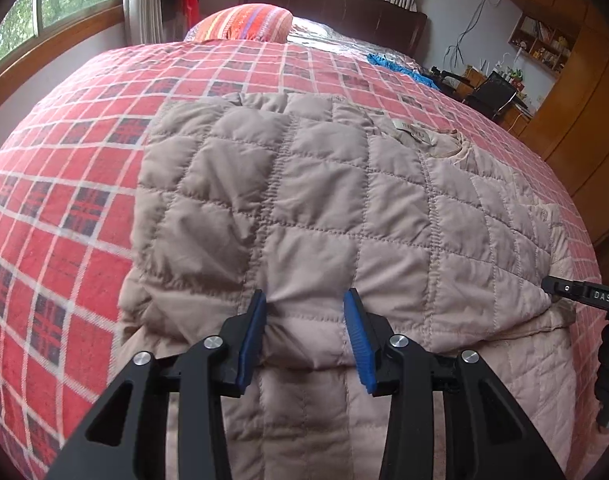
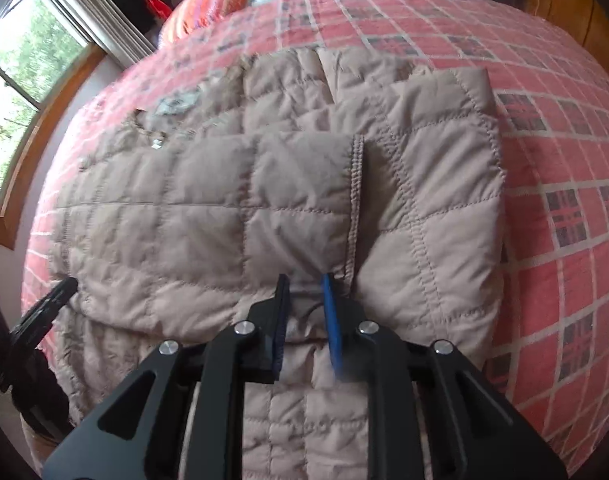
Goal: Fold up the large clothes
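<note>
A beige quilted jacket point(image 1: 324, 200) lies spread on the red plaid bedspread point(image 1: 64, 200), collar and label away from me. A raised ridge of fabric runs across its near part. My left gripper point(image 1: 308, 320) straddles that ridge, and a thick bulge of jacket fills the gap between its blue pads point(image 1: 252, 344). In the right wrist view the jacket point(image 2: 184, 208) has a sleeve panel folded over on the right. My right gripper point(image 2: 306, 312) is narrowly shut on a pinch of fabric beside a seam. Each gripper shows at the edge of the other's view: the right gripper point(image 1: 576, 294) and the left gripper point(image 2: 52, 304).
A striped orange pillow point(image 1: 244, 24) and a blue cloth point(image 1: 388, 62) lie at the far end of the bed. A window point(image 1: 56, 4) is on the left wall. Wooden cabinets and a cluttered desk point(image 1: 500, 92) stand to the right. The jacket's lower part hangs toward me.
</note>
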Demonstrator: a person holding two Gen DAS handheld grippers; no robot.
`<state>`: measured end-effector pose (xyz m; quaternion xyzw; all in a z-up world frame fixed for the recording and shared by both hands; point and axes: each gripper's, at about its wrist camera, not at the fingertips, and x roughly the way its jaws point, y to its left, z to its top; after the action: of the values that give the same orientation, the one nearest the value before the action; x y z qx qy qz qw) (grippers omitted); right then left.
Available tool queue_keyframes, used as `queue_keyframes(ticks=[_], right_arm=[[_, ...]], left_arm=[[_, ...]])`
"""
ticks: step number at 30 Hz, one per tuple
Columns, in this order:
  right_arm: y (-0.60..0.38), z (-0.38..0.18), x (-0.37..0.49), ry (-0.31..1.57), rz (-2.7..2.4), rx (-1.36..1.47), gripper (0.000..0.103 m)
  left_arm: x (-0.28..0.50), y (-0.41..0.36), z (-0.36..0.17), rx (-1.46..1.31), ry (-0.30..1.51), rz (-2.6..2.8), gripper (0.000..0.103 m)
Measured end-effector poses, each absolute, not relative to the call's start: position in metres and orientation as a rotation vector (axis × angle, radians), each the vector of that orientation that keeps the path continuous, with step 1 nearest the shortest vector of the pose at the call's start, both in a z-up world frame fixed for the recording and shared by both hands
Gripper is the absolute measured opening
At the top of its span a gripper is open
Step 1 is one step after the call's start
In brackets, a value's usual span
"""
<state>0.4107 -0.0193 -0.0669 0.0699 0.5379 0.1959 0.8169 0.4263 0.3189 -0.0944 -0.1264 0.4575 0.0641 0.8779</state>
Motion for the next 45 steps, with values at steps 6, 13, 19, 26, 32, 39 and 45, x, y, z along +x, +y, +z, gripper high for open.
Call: queue_keyframes(ticks=[6, 13, 19, 26, 32, 39, 45], right_arm=[[-0.061, -0.033, 0.336, 1.026, 0.532, 0.102, 0.044], [-0.101, -0.049, 0.26, 1.053, 0.512, 0.03, 0.058], [-0.14, -0.067, 0.201, 1.096, 0.504, 0.098, 0.065], [-0.166, -0.093, 0.151, 1.137, 0.479, 0.112, 0.066], [-0.181, -0.11, 0.134, 1.163, 0.459, 0.14, 0.066], [-0.19, -0.126, 0.132, 1.194, 0.453, 0.168, 0.066], [-0.187, -0.135, 0.127, 1.19, 0.462, 0.148, 0.062]], left_arm=[[0.351, 0.332, -0.059, -0.222, 0.883, 0.105, 0.065], [0.245, 0.355, -0.058, -0.188, 0.88, 0.171, 0.079], [0.176, 0.374, -0.08, -0.251, 0.935, 0.198, 0.08], [0.128, 0.375, -0.103, -0.283, 0.97, 0.196, 0.08], [0.109, 0.372, -0.114, -0.321, 0.983, 0.164, 0.08], [0.107, 0.361, -0.129, -0.341, 0.997, 0.125, 0.08], [0.107, 0.352, -0.129, -0.343, 0.999, 0.086, 0.076]])
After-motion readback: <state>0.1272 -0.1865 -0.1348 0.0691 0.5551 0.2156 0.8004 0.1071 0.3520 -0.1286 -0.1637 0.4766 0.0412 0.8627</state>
